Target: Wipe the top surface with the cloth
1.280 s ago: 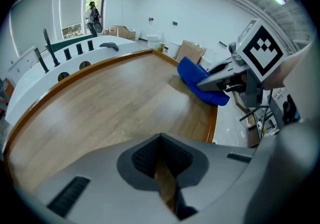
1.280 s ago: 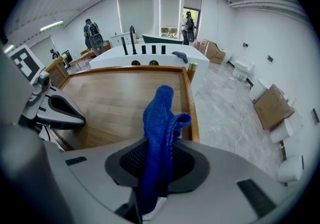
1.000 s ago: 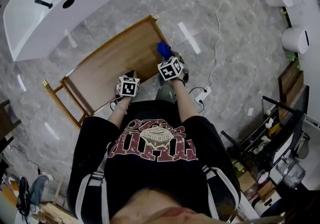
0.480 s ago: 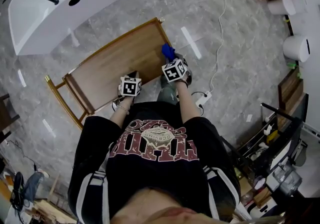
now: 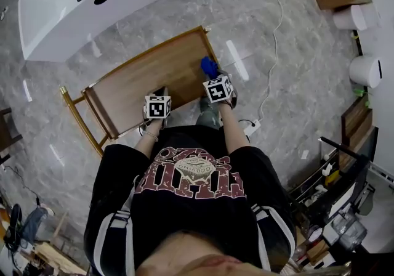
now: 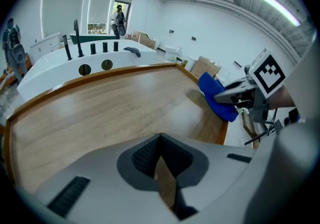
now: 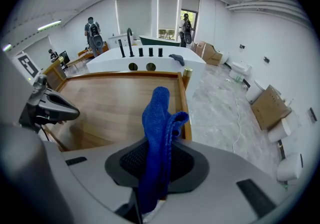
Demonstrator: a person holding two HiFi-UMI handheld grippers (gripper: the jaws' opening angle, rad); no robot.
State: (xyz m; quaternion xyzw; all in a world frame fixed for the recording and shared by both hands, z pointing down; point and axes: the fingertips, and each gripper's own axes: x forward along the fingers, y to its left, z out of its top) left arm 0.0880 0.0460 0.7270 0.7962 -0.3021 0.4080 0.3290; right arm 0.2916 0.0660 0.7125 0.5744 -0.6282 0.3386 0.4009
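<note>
Two jaws of your right gripper (image 7: 156, 162) are pressed in on the cloth (image 7: 159, 133), which fills the gap between them. The cloth is deep blue with a nubby, towel-like weave. It is folded lengthwise into a thick strip, and one end curls over beside the taller one as it sticks out past the jaw tips. From the head view it (image 5: 208, 66) shows as a small blue bunch ahead of the right gripper (image 5: 217, 84), at the right end of the wooden surface (image 5: 138, 84) near its far corner. From your left gripper view it (image 6: 216, 97) hangs by that right edge; whether it touches the wood cannot be told. Your left gripper (image 6: 162, 164) has its jaws together with nothing between them, and it sits over the near edge of the surface (image 6: 100, 110), well apart from the cloth. The surface is bare, pale brown, with a raised darker rim. Beyond its far side stands a white tub (image 5: 92, 7) on the grey marbled floor (image 5: 283, 53).
</note>
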